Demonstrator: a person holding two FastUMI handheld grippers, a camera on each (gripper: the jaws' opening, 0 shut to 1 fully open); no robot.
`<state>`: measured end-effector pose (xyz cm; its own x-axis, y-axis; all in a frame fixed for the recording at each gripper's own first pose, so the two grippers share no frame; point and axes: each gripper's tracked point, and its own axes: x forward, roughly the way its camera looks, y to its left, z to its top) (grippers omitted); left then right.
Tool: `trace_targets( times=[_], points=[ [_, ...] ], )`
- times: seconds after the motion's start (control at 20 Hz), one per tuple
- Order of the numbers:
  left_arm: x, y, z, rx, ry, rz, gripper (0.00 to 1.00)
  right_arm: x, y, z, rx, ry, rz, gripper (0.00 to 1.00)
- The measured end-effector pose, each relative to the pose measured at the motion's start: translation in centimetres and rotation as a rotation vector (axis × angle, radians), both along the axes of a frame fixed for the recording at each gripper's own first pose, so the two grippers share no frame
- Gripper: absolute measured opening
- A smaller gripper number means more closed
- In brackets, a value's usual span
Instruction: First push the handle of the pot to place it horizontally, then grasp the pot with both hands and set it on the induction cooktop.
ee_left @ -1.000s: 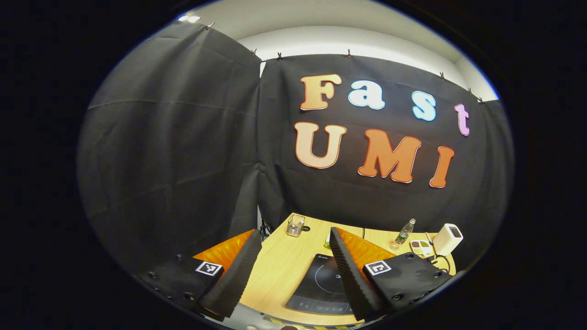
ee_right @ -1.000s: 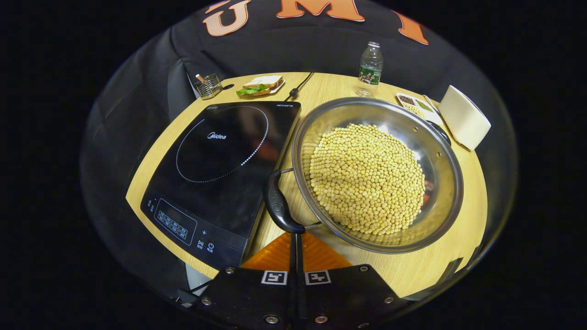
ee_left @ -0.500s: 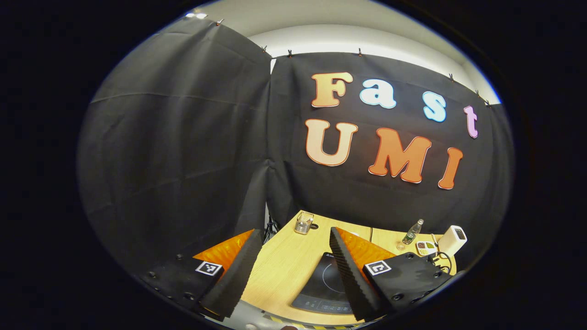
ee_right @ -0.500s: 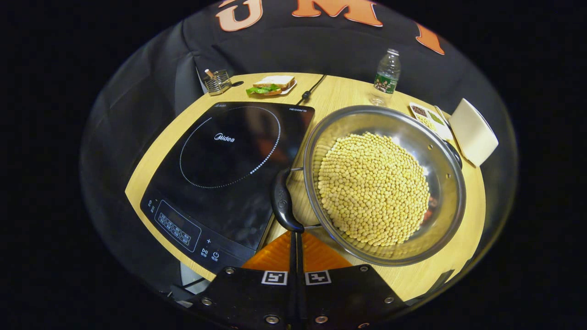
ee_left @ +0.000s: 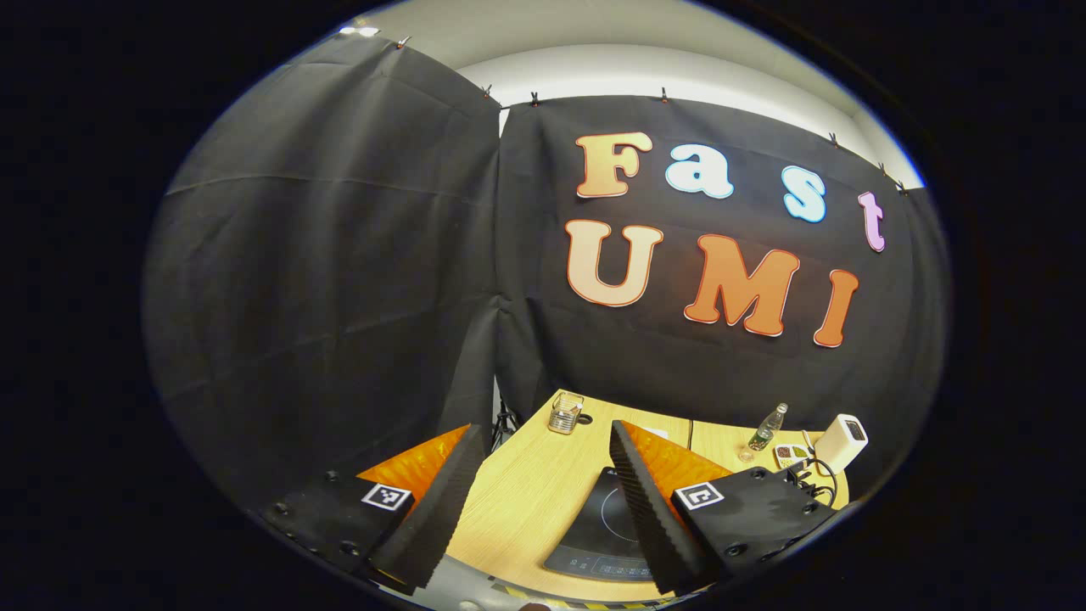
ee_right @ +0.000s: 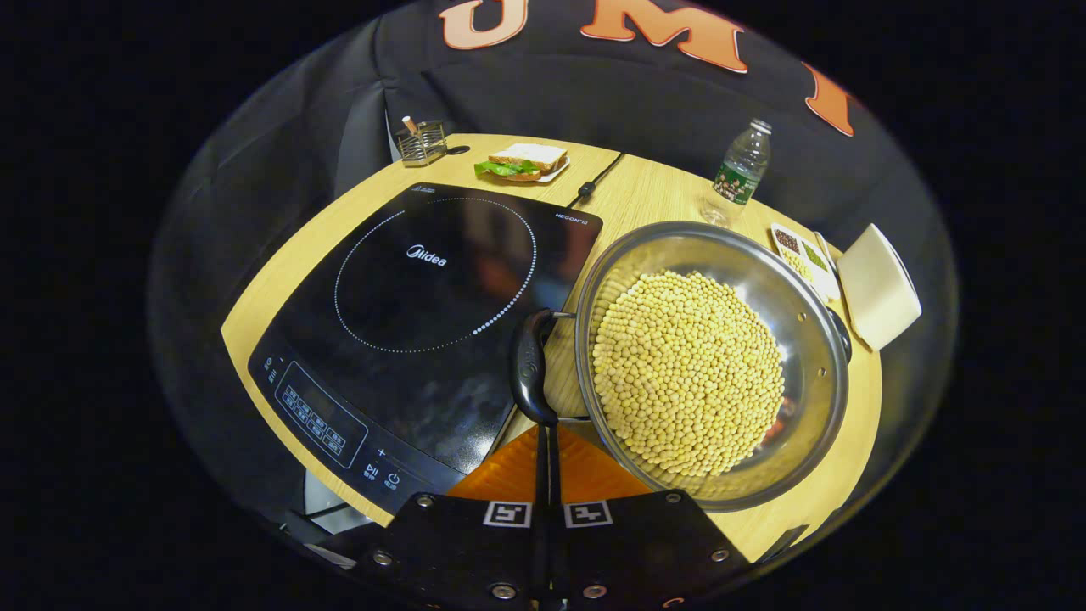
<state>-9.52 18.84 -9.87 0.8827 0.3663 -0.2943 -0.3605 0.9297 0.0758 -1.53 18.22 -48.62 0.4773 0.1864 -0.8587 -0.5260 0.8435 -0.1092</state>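
**Pot beside the cooktop, my tip at its handle**

The steel pot [ee_right: 713,365], heaped with pale yellow beans [ee_right: 687,372], sits on the table [ee_right: 653,191] just right of the induction cooktop [ee_right: 424,305]. Its black handle [ee_right: 531,367] lies between them. My right gripper [ee_right: 545,441] is pressed closed, empty, tip at that handle. My left gripper [ee_left: 543,501] gapes wide, empty, raised before the cooktop.
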Motion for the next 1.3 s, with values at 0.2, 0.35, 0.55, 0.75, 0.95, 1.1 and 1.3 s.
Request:
trace_targets(
  times=[0.2,0.35,0.55,0.75,0.95,1.1,1.3],
  points=[
    [0.0,0.2,-0.2,0.003,0.0,0.0,0.98,1.6,0.3,1.3,0.011,-0.046,0.004,0.0],
    [0.0,0.3,-0.2,-0.01,0.0,0.007,0.98,2.2,0.6,1.2,0.01,-0.036,0.011,0.0],
    [0.2,0.4,-0.8,-0.012,0.01,0.014,0.98,2.9,1.2,1.1,0.001,-0.056,0.016,0.0],
    [0.3,0.8,-0.6,-0.013,0.005,0.021,0.98,3.5,2.1,1.1,0.019,-0.056,0.004,0.0],
    [0.4,1.1,-1.1,-0.015,0.012,0.031,0.98,4.1,2.7,0.7,0.028,-0.053,-0.022,0.0],
    [0.5,1.4,-1.1,-0.008,0.013,0.037,0.98,5.0,3.0,0.5,0.033,-0.07,-0.055,0.0],
    [0.7,1.5,-1.1,-0.01,0.009,0.038,0.98,6.1,3.2,0.5,0.066,-0.063,-0.1,0.0]
  ],
)
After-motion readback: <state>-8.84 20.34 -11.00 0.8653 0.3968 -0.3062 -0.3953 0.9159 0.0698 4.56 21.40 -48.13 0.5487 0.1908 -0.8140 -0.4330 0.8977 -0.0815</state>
